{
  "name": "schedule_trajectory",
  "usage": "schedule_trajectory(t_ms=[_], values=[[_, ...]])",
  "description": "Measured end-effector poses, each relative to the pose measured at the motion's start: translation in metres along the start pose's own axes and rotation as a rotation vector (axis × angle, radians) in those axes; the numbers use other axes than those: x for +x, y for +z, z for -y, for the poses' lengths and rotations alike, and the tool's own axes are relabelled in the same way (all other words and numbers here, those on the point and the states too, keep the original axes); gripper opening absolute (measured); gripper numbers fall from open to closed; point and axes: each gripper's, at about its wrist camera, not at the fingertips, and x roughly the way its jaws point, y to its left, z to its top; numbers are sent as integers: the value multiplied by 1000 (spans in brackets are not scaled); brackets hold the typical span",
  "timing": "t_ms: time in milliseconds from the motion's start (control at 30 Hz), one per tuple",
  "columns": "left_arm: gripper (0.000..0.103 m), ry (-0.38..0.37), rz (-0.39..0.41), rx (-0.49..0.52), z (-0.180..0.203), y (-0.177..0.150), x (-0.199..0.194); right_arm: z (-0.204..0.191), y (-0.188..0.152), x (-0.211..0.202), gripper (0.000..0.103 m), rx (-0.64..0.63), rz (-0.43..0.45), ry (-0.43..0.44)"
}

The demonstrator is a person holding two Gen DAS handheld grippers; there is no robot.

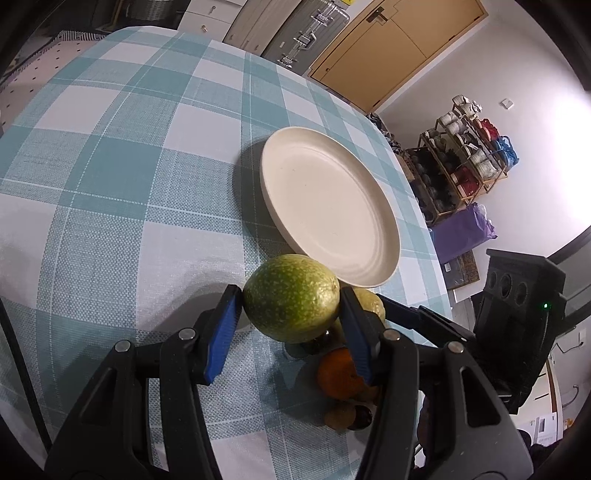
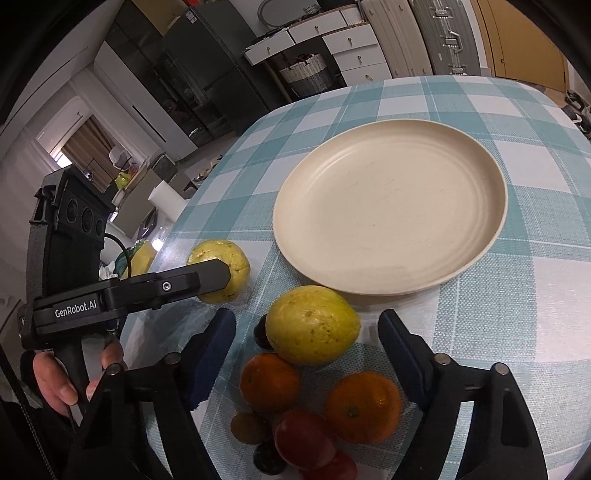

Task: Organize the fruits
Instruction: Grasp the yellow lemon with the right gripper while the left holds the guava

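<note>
My left gripper is shut on a speckled green-yellow round fruit, held just above the checked cloth in front of the cream plate. The right wrist view shows that same fruit in the left gripper, with a hand on the grip. My right gripper is open; a yellow round fruit lies between its fingers, with gaps on both sides. The plate lies bare just beyond. Two oranges, a red fruit and small dark fruits sit close under the right gripper.
The blue-and-white checked tablecloth stretches wide to the left of the plate. The table edge runs just left of the fruit pile. Beyond the table stand white drawers, a suitcase and a shoe rack.
</note>
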Motion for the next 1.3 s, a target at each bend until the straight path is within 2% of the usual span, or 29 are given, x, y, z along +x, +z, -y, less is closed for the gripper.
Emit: schedule_trajectory(t_ms=[167, 233, 567, 1100, 1300], values=[[51, 5, 0, 0, 0, 0, -1, 2, -1, 4, 70, 18, -16, 6], [51, 6, 0, -1, -1, 0, -1, 5, -2, 6, 57, 27, -25, 6], [51, 13, -4, 7, 3, -1, -1, 7, -4, 4, 56, 27, -12, 20], [51, -2, 17, 45, 23, 12, -13, 15, 3, -34, 56, 41, 96, 68], [51, -4, 15, 62, 32, 26, -12, 18, 11, -49, 56, 25, 147, 58]])
